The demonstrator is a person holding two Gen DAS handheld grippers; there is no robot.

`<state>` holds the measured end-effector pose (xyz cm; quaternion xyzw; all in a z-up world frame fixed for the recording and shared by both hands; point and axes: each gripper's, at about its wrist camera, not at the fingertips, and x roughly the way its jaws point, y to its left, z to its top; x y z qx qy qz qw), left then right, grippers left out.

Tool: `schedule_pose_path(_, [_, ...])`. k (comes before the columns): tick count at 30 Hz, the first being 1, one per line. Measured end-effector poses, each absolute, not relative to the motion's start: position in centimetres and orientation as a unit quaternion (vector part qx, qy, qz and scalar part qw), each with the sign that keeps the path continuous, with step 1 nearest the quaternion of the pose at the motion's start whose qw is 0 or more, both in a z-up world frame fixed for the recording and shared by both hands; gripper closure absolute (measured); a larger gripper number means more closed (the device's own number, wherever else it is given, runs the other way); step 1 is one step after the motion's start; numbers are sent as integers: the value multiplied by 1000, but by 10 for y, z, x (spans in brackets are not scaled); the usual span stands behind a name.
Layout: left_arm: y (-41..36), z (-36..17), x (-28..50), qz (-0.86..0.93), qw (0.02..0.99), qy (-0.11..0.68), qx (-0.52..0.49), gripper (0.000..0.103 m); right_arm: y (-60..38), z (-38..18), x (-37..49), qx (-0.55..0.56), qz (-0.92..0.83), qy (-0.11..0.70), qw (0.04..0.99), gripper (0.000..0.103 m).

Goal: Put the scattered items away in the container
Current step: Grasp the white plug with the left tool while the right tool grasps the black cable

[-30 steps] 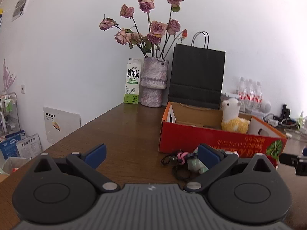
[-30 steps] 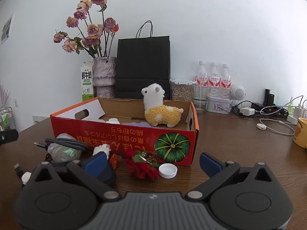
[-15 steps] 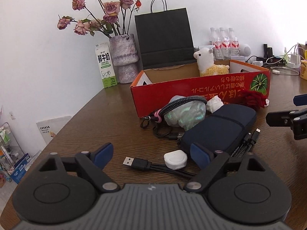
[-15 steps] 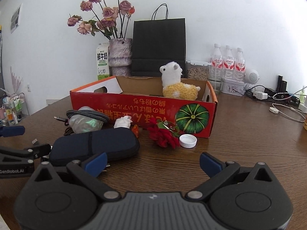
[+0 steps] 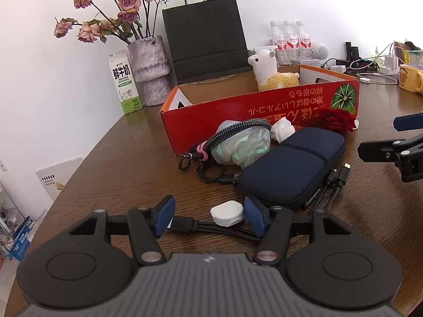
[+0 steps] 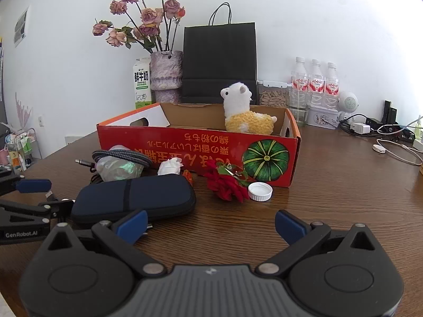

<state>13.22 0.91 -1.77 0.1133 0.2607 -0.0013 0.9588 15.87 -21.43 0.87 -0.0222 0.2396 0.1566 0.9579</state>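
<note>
In the left wrist view my left gripper (image 5: pixel 210 216) is low over the table. A white round charger puck (image 5: pixel 226 212) and its black USB cable (image 5: pixel 185 223) lie between the jaws, which are closing; the blue pads stand close on either side without clearly pressing. Behind lie a dark blue pouch (image 5: pixel 290 163), a crumpled plastic bag with a braided cable (image 5: pixel 240 145), a white tissue (image 5: pixel 283 130) and a red flower (image 5: pixel 338 120). A plush alpaca (image 5: pixel 267 71) is in the red cardboard box (image 5: pixel 238 108). My right gripper (image 6: pixel 210 227) is open and holds nothing, in front of the pouch (image 6: pixel 132 198), flower (image 6: pixel 227 182) and white cap (image 6: pixel 260 191).
A vase of dried roses (image 5: pixel 148 71), a milk carton (image 5: pixel 124 82) and a black paper bag (image 5: pixel 208 37) stand behind the box. Water bottles (image 6: pixel 314 82), chargers with loose cords (image 6: pixel 370 129) and a yellow mug (image 5: pixel 412 79) are at the right. The table's edge curves away on the left.
The left gripper rolled, dropped toward the table and narrowed its jaws around the white puck and USB cable. The right gripper stayed open; its view pulled back slightly from the box.
</note>
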Motion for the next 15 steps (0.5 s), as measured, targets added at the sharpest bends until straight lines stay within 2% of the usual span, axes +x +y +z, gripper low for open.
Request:
schedule_pose_path(5, [11,-20,135,-14,956,271,112,49,-215,9,159,-22,155,240,958,0])
schedule_pose_path(8, [11,-20,136,-27,955,274,112,74,-215,9,159,-23,152,240,958,0])
schedule_pose_path(15, [12,-15,125,-34,963,251,95,74,-214,9,154,-30,145,226,963,0])
